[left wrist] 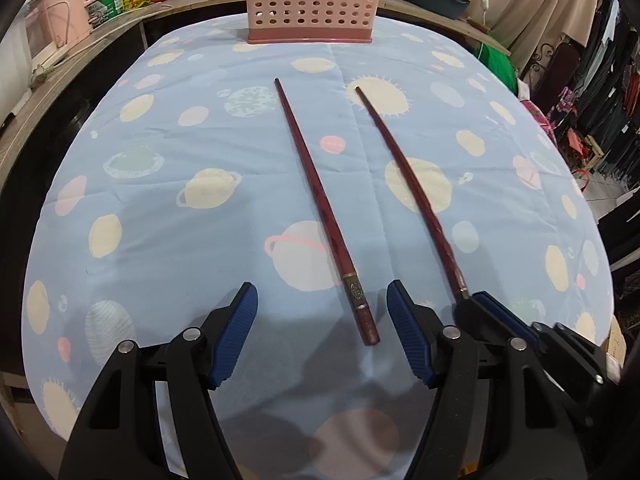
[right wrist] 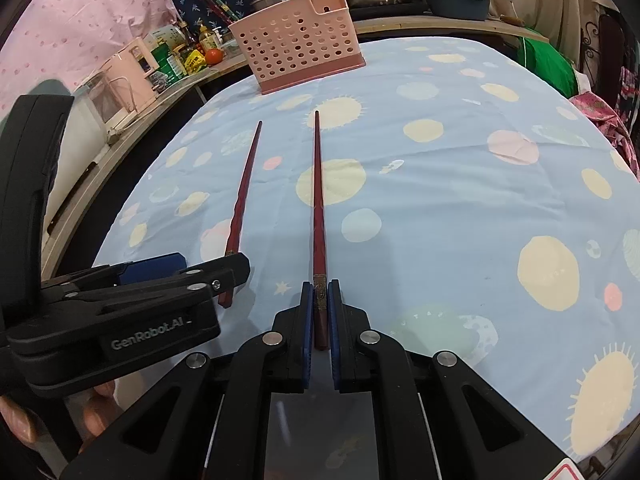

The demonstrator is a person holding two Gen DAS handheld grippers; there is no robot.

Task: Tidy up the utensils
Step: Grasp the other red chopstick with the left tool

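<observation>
My right hand-held gripper (right wrist: 320, 300) is clenched on one dark red wooden chopstick (right wrist: 318, 208). The other (left wrist: 320, 208) lies lengthwise between my released left hand-held gripper's (left wrist: 322, 336) fingers, pointing at the far pink perforated plastic basket (left wrist: 312, 4).

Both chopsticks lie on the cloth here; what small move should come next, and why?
Probably close the left gripper: its jaws stand open around the thick end of the left chopstick. The right gripper already clamps the other chopstick, and the pink basket waits ahead.
</observation>
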